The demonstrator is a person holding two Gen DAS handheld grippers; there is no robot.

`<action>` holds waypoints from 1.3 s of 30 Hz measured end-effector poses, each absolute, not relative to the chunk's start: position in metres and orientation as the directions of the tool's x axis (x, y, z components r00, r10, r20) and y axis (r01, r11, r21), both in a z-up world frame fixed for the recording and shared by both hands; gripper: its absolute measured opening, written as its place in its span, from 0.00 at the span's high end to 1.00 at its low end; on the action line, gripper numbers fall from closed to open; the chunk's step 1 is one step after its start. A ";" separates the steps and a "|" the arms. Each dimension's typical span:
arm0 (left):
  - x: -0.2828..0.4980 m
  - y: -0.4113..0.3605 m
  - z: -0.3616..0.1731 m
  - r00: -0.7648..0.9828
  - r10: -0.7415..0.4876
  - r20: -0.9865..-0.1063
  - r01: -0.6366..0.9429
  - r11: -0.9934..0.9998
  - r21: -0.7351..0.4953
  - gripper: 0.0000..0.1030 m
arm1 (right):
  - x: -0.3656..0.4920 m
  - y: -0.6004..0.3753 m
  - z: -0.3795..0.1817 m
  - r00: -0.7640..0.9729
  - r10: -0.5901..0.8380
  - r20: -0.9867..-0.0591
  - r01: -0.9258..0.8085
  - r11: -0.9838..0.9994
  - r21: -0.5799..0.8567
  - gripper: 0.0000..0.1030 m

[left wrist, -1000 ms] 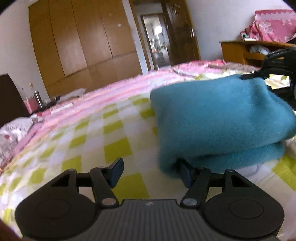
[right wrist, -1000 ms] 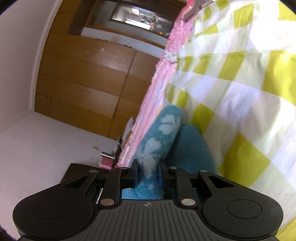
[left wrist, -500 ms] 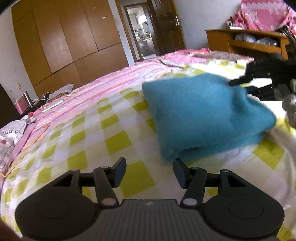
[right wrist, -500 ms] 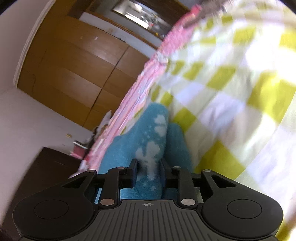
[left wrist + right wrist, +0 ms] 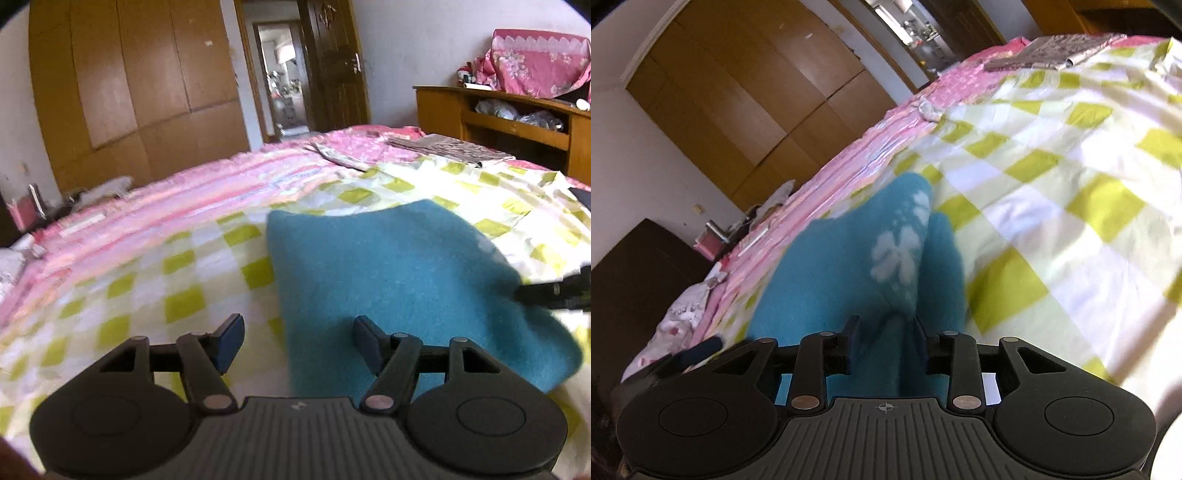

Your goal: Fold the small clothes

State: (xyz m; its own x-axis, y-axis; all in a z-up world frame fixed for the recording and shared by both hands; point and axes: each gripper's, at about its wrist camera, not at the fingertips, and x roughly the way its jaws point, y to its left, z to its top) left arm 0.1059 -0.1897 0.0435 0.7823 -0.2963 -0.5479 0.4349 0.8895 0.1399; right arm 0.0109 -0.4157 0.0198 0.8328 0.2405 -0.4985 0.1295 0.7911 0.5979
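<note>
The folded teal garment [image 5: 399, 273] lies on the checked bed [image 5: 184, 280], at one o'clock from the left gripper [image 5: 297, 341], jaws wide and empty. The right gripper [image 5: 884, 341] is nearer: its jaws, just opening, loosely straddle the garment's edge.

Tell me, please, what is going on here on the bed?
A person with a handheld gripper in each hand is folding a teal fleece garment on the checked bedsheet. It lies folded over. The left gripper is open with nothing between its fingers. The right gripper has just been opening; a fold of the fleece lies between its fingers, which no longer seem to press on it.
</note>
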 end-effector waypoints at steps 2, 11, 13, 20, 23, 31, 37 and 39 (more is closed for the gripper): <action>0.109 -0.195 0.040 0.776 -0.301 -0.554 0.443 0.886 0.140 0.31 | 0.013 -0.417 0.014 0.830 0.267 -0.490 0.111 0.782 0.614 0.70; 0.112 -0.203 0.036 0.753 -0.340 -0.563 0.466 0.880 0.091 0.29 | -0.007 -0.454 0.008 0.852 0.068 -0.519 0.293 0.759 0.581 0.99; 0.112 -0.197 0.038 0.749 -0.345 -0.566 0.456 0.888 0.063 0.28 | -0.009 -0.457 -0.001 0.848 0.100 -0.520 0.298 0.723 0.624 0.99; 0.102 -0.169 0.057 0.787 -0.335 -0.518 0.421 0.905 0.054 0.21 | 0.004 -0.422 0.037 0.892 0.121 -0.436 0.170 0.804 0.571 0.54; 0.117 -0.168 0.049 0.766 -0.332 -0.550 0.418 0.908 0.034 0.19 | 0.030 -0.405 0.036 0.863 0.129 -0.488 0.158 0.849 0.504 0.41; 0.166 -0.167 0.023 0.627 -0.470 -0.621 0.436 0.873 -0.220 0.00 | 0.067 -0.412 0.002 0.812 0.157 -0.562 0.225 0.804 0.550 0.32; 0.159 -0.153 0.008 0.536 -0.576 -0.617 0.433 0.815 -0.385 0.08 | 0.073 -0.405 -0.001 0.804 0.252 -0.539 0.170 0.771 0.614 0.44; 0.144 -0.153 0.006 0.525 -0.570 -0.632 0.461 0.815 -0.351 0.14 | 0.075 -0.395 0.001 0.798 0.260 -0.543 0.157 0.781 0.605 0.44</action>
State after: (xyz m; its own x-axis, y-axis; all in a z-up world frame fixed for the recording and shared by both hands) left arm 0.1445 -0.1525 0.0057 0.5251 -0.5696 -0.6323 0.4609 0.8149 -0.3513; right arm 0.0747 -0.3951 0.0012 0.7982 0.2604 -0.5431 0.1569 0.7808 0.6048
